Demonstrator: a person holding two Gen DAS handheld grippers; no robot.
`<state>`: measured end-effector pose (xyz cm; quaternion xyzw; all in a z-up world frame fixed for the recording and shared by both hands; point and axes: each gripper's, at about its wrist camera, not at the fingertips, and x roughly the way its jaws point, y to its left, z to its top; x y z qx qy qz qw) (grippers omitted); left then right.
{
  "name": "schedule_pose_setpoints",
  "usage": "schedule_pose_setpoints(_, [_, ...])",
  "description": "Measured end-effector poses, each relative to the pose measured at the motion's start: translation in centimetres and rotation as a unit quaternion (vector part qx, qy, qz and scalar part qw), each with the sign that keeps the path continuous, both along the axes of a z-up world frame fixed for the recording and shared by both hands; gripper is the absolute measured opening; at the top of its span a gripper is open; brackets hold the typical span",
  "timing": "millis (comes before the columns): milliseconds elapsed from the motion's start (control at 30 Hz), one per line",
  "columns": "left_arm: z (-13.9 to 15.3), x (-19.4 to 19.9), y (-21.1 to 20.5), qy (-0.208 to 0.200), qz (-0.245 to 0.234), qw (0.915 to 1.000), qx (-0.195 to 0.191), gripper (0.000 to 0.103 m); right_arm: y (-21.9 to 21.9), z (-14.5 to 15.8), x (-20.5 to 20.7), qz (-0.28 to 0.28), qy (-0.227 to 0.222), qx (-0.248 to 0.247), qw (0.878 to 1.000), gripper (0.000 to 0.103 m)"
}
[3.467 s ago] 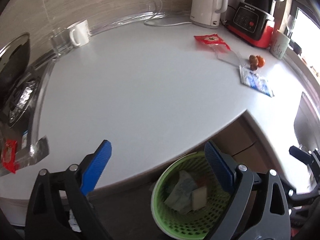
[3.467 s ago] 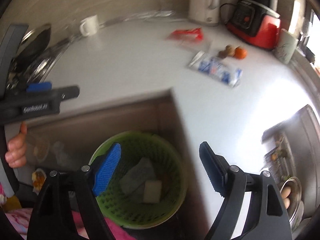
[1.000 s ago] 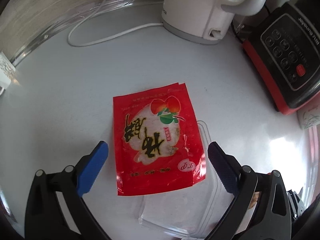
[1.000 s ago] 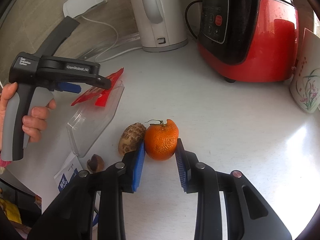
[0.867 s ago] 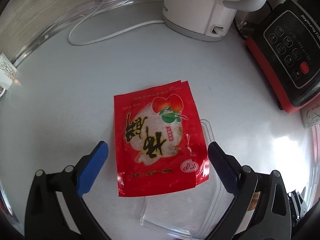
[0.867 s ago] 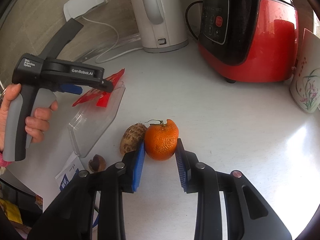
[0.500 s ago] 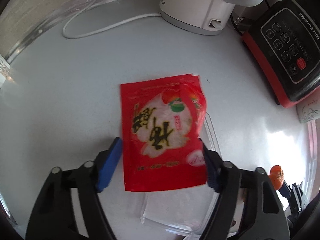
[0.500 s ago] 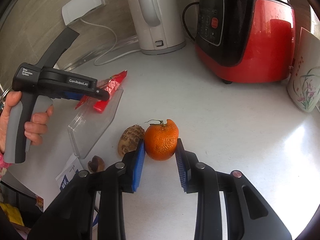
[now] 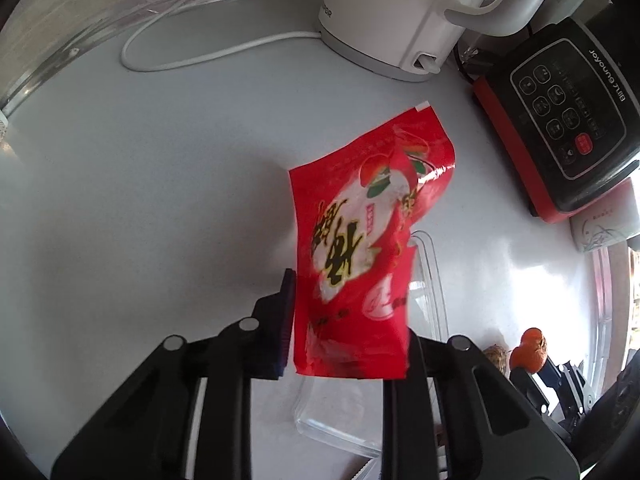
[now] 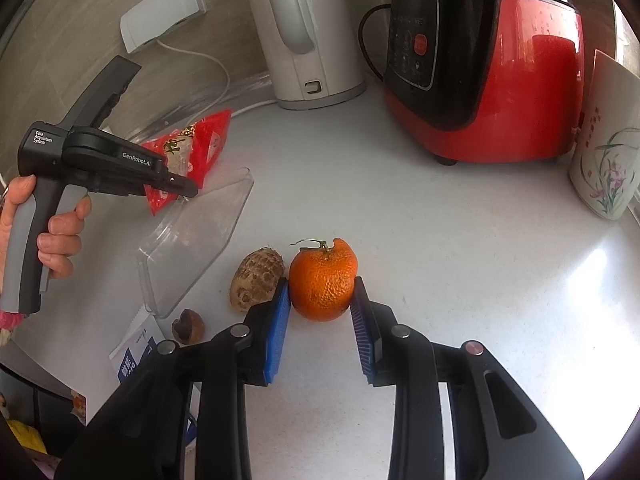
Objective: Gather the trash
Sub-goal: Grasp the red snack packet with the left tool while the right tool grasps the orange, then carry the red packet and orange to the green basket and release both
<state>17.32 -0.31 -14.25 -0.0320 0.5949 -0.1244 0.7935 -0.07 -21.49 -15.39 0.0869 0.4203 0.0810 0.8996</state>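
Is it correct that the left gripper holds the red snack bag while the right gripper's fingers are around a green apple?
Not quite. The left gripper is closing on the red snack bag, but the right gripper clamps an orange, as the right wrist view shows.

white kettle (image 9: 396, 12), red blender (image 10: 484, 64), flowered cup (image 10: 606, 148)

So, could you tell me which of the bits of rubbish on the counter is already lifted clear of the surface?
The red snack packet: the left gripper is closing on its lower end. The orange, brown husk and clear plastic tray sit on the counter.
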Motion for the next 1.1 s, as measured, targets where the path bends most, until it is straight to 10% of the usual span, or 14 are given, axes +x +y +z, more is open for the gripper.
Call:
schedule_pose_setpoints(833, [2.8,-2.1,1.6,-0.073,-0.013,0.9972,0.009,0.0,0.1,1.7,-0.6,-0.009,-0.021,-0.019,1.0,0.03])
schedule_pose_setpoints(1100, [6.3,-9.6,4.7,-0.103,-0.033,0.9935,0.033,0.0,4.4,6.8,-5.7,-0.005,-0.04,-0.028,0.999,0.03])
